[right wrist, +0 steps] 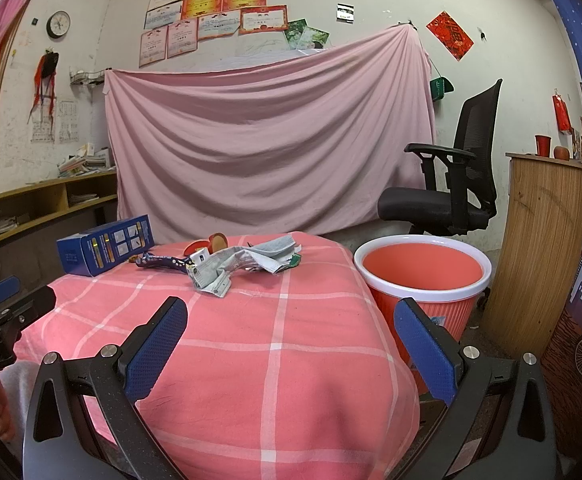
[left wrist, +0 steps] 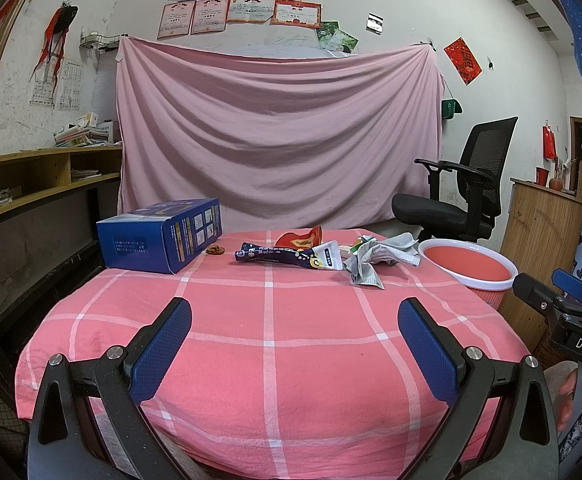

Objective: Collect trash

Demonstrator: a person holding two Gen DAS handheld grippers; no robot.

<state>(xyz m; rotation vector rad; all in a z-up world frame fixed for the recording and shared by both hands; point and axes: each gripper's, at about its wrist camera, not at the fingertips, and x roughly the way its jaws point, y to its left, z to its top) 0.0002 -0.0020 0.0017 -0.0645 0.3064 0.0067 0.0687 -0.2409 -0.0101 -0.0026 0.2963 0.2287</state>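
Note:
Trash lies at the far end of the pink checked table (left wrist: 267,344): a dark blue snack wrapper (left wrist: 275,255), a crumpled grey paper (left wrist: 379,258), a red wrapper (left wrist: 301,238) and a small brown scrap (left wrist: 215,249). The same pile shows in the right wrist view, with the grey paper (right wrist: 243,266) and blue wrapper (right wrist: 161,260). An orange bin with a white rim (right wrist: 423,276) stands beside the table's right edge. My left gripper (left wrist: 295,324) is open and empty over the near table. My right gripper (right wrist: 291,324) is open and empty near the table's right side.
A blue cardboard box (left wrist: 161,234) sits at the table's far left. A black office chair (right wrist: 447,184) stands behind the bin. A wooden cabinet (right wrist: 539,248) is at the right. Wooden shelves (left wrist: 39,176) run along the left wall. A pink sheet (left wrist: 279,132) hangs behind.

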